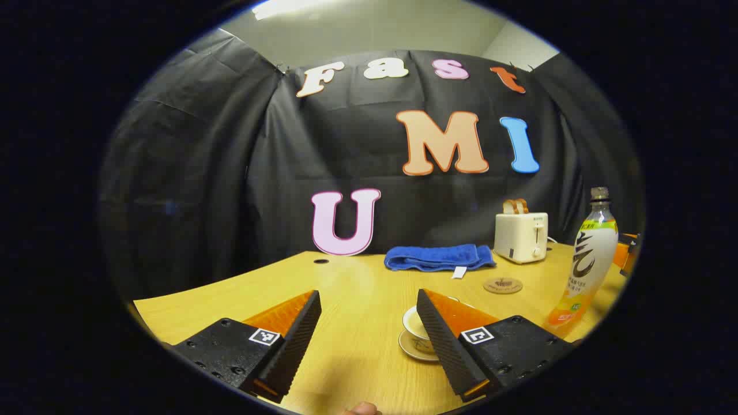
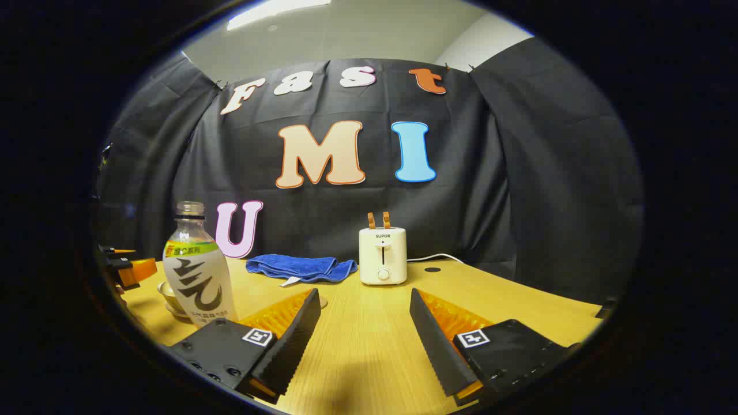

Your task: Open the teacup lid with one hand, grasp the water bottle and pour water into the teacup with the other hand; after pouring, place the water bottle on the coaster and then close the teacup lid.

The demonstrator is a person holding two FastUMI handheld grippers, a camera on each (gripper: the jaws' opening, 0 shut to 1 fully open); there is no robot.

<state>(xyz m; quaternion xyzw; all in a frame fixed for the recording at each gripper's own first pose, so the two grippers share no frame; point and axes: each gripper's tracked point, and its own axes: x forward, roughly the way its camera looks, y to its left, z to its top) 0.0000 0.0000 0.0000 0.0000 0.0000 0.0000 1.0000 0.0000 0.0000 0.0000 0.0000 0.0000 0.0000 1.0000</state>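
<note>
A: What do the things stand on, and what is around them?

B: A yellow wooden tabletop (image 2: pixel 369 340), with black cloth hung behind it and a pale ceiling with a light strip above. A dark round hole in the wood lies far ahead of each tool.

A: How do the tools stand?

B: The left tool (image 1: pixel 369 328) is spread wide with nothing between its fingers. The right tool (image 2: pixel 364 328) is just as wide and holds nothing either.

A: Where are the task's things?

B: In the left gripper view the teacup (image 1: pixel 416 325) sits on its saucer just behind the tool's right finger, which covers much of it. The water bottle (image 1: pixel 583 262) stands upright off to the right of that tool, and the coaster (image 1: pixel 503 285) lies ahead and right, between cup and toaster (image 1: pixel 522 236). In the right gripper view the bottle stands just behind the tool's left finger.

A: Anything hard to make out?

B: I cannot tell whether the cup's lid is on. The bottle's base is hidden in the right gripper view.

A: Counts?

B: One bottle, one cup, one coaster, one toaster with two slices, one folded blue towel (image 1: pixel 438 257).
</note>
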